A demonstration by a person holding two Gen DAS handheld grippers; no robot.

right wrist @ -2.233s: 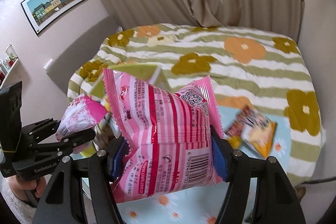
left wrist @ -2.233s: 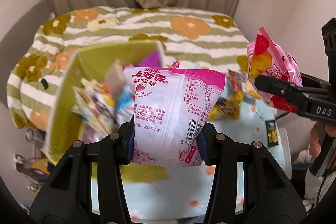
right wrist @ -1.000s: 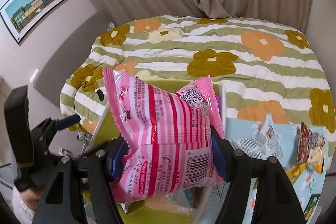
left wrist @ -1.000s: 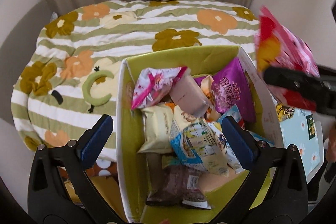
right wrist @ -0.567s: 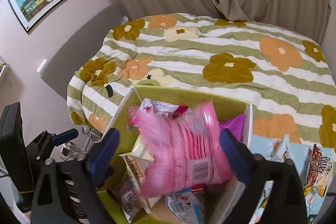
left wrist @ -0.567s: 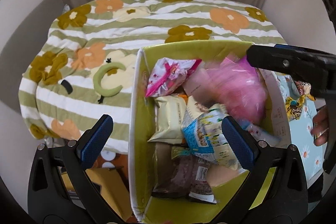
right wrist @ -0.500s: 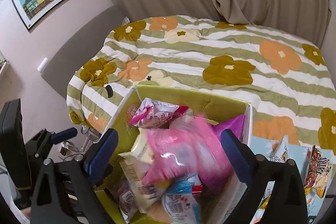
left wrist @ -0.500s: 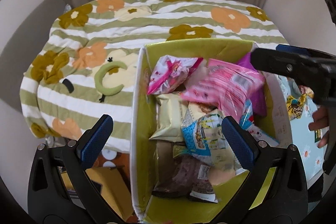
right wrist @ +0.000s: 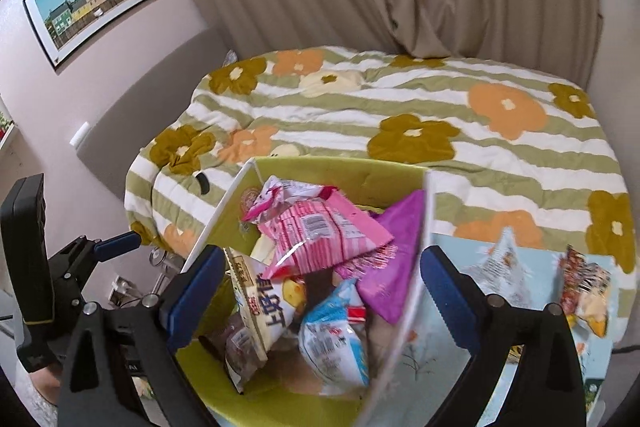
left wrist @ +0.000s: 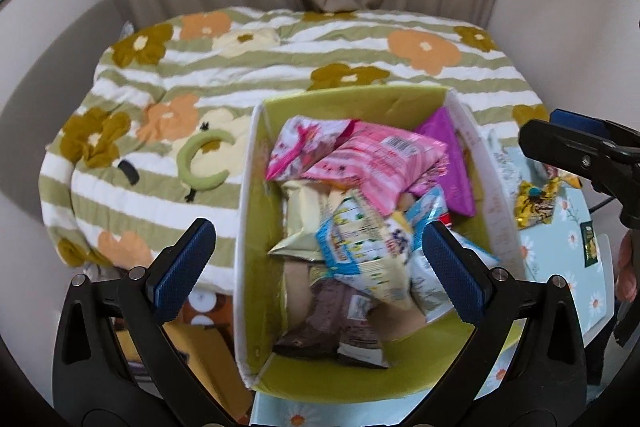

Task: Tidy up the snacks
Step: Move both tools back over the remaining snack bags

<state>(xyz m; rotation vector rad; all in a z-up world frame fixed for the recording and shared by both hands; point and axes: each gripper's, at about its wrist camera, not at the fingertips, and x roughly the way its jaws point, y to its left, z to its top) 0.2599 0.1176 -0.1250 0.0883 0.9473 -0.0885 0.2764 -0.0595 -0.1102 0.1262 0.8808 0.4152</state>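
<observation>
A lime-green box [left wrist: 352, 103] [right wrist: 340, 171] holds several snack packets. On top of the pile lies a pink striped bag [left wrist: 372, 163] [right wrist: 324, 235], beside a pink-and-white bag [left wrist: 308, 135] and a purple packet [left wrist: 448, 159]. My left gripper [left wrist: 316, 259] hangs open above the box with nothing between its fingers. My right gripper [right wrist: 320, 291] is open over the box too, empty. The right gripper [left wrist: 576, 151] also shows at the right edge of the left wrist view, and the left gripper [right wrist: 80, 259] at the left edge of the right wrist view.
The box stands at the edge of a light-blue daisy-print table [right wrist: 520, 315] where loose packets [right wrist: 584, 287] [left wrist: 536, 203] still lie. Behind is a bed with a green-striped flower quilt [left wrist: 280, 55]. A curtain and walls close the back.
My right gripper opened and the pink striped bag dropped into the box onto the other snacks. Both grippers then drew back a little and rose. The left gripper stayed open.
</observation>
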